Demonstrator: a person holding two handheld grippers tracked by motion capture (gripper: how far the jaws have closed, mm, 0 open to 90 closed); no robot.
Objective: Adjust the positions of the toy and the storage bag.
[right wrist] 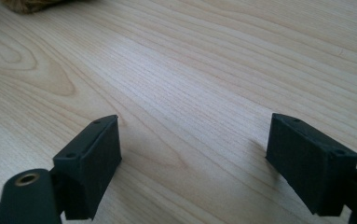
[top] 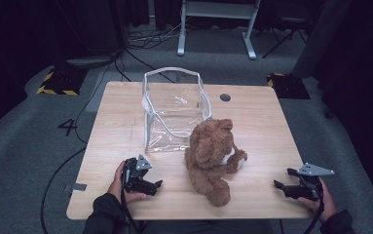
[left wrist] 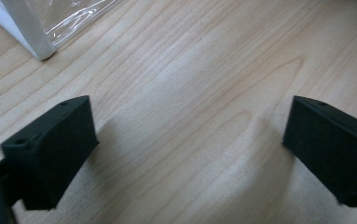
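A brown teddy bear (top: 212, 155) sits upright at the middle front of the wooden table (top: 116, 126), leaning against a clear plastic bag (top: 174, 109) with white edging that stands open behind it. My left gripper (top: 156, 186) rests near the front left edge, left of the bear, jaws wide apart with bare wood between them (left wrist: 190, 144). A corner of the clear bag (left wrist: 45, 28) is at the top left of the left gripper view. My right gripper (top: 282, 184) lies at the front right, open and holding nothing (right wrist: 192, 154). A bit of the bear's brown fur (right wrist: 27, 4) is at the top left of the right gripper view.
A dark round grommet (top: 225, 97) sits in the tabletop at the back right. Beyond the table are cables on grey carpet, a white desk frame (top: 218, 24) and yellow-black striped floor plates (top: 57, 83).
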